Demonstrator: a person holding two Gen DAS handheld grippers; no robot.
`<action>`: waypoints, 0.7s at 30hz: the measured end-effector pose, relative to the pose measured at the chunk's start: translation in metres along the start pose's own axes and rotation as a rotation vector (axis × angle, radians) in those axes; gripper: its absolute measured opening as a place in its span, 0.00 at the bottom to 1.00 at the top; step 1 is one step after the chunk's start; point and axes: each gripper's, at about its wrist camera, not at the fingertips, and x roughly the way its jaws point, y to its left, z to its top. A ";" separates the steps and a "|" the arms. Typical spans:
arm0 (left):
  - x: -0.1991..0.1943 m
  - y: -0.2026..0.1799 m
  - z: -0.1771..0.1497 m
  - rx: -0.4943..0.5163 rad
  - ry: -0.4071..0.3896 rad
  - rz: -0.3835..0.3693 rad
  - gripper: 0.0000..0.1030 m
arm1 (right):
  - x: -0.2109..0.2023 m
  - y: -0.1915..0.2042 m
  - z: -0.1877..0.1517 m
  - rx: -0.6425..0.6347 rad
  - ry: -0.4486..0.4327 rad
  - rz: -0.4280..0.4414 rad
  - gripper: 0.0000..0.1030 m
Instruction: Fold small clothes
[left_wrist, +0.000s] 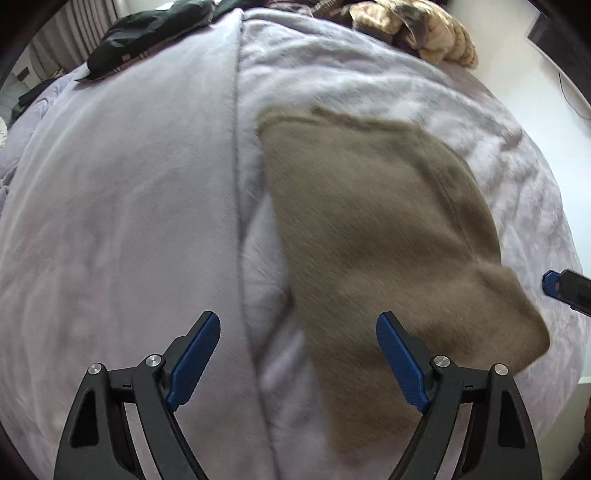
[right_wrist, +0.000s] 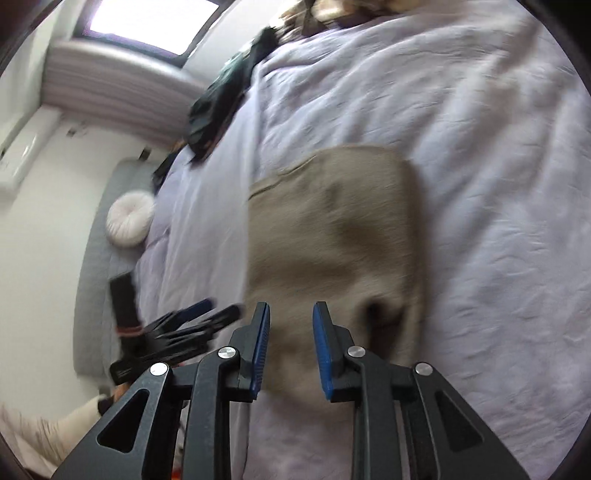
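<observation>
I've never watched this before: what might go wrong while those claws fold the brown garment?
Both views are motion-blurred, so aim may suffer. The brown garment lies over a ridge in the lilac blanket, so the open left claw might pinch blanket along with cloth. The open right claw hovers where the garment bunches, so it could grab uneven layers.

The left gripper (left_wrist: 298, 325) has black angular arms with triangular cut-outs, round silver screws at the joints, and two blue ribbed pads (left_wrist: 194, 360) on its fingers. The right gripper (right_wrist: 291, 314) is built the same way: black frame, silver screw heads, blue ridged pads (right_wrist: 260, 350). In the right wrist view, a beige sleeve (right_wrist: 48, 432) with a dark cuff shows at the lower left.
</observation>
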 end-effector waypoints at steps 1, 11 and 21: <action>0.005 -0.005 -0.006 0.003 0.017 -0.003 0.85 | 0.012 0.005 0.000 -0.026 0.027 -0.042 0.25; 0.029 0.005 -0.042 -0.034 0.110 -0.065 0.85 | 0.011 -0.059 -0.052 0.189 0.063 -0.138 0.28; 0.044 0.015 -0.051 -0.203 0.243 -0.380 0.33 | 0.007 -0.097 -0.066 0.381 0.041 -0.051 0.16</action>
